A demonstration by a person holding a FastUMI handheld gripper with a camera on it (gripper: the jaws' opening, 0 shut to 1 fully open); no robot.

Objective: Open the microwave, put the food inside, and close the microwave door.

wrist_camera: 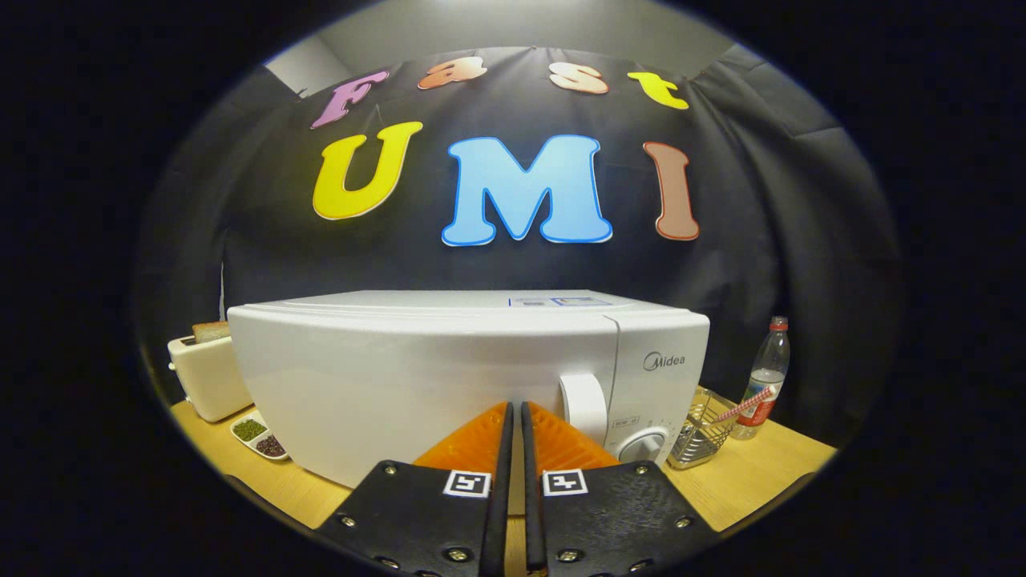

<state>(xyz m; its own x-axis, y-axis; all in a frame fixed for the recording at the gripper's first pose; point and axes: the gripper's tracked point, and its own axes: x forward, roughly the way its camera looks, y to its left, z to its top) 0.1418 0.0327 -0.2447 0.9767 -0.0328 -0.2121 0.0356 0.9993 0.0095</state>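
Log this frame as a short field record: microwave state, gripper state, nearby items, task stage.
microwave: white, door shut, on wooden table
door handle: just ahead of the fingers, slightly right
gripper: fingers nearly together, holding nothing
toaster: left of microwave, bread in slot
divided dish: in front of toaster, green and dark contents
wire basket: right of microwave
water bottle: beyond basket
task stage: door not yet opened

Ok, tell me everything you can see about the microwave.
The microwave is a white, glossy box standing upright on the wooden table, door closed. A white vertical handle sits at the door's right edge, with a round dial on the panel beside it. The toaster stands at its left, a wire basket at its right. The gripper, fingers nearly together, points at the door, holding nothing.
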